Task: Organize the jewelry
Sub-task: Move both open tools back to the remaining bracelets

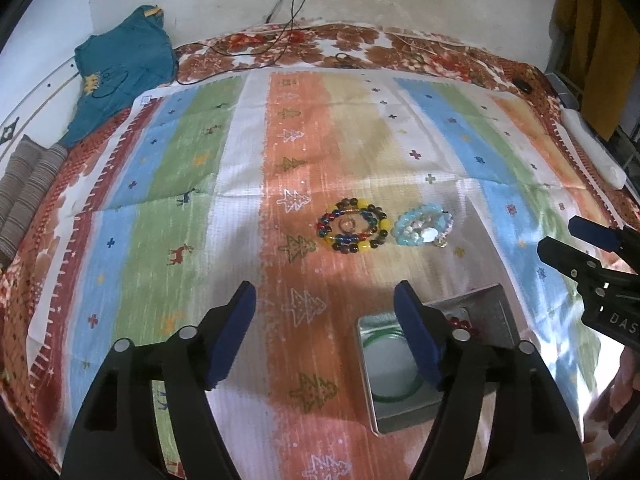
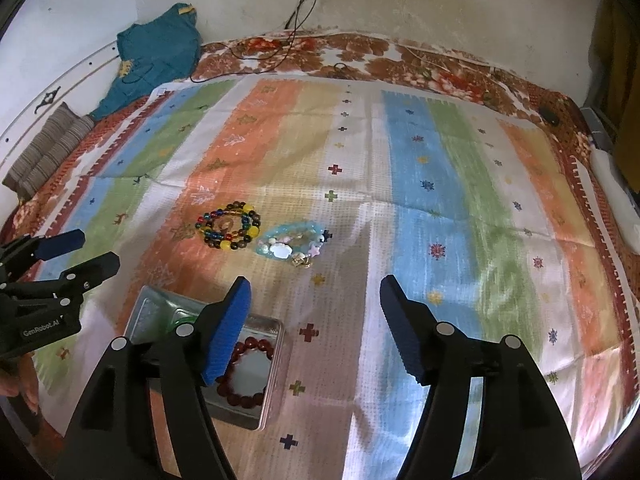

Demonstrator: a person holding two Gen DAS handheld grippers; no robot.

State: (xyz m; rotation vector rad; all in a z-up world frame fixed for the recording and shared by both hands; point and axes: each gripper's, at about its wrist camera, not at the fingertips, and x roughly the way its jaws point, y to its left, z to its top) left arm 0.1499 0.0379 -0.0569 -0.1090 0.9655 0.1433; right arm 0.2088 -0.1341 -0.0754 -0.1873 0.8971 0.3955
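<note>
Dark red bead bracelet (image 2: 246, 374) (round, glossy) inside shallow metal tin (image 2: 272, 380)

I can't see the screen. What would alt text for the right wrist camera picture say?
An open right gripper with blue pads hangs over a striped cloth, with nothing between its fingers. Below it a metal tin holds a red bead bracelet; a multicoloured bead bracelet and a pale blue bracelet lie on the cloth. The left gripper shows at the left edge.
</note>
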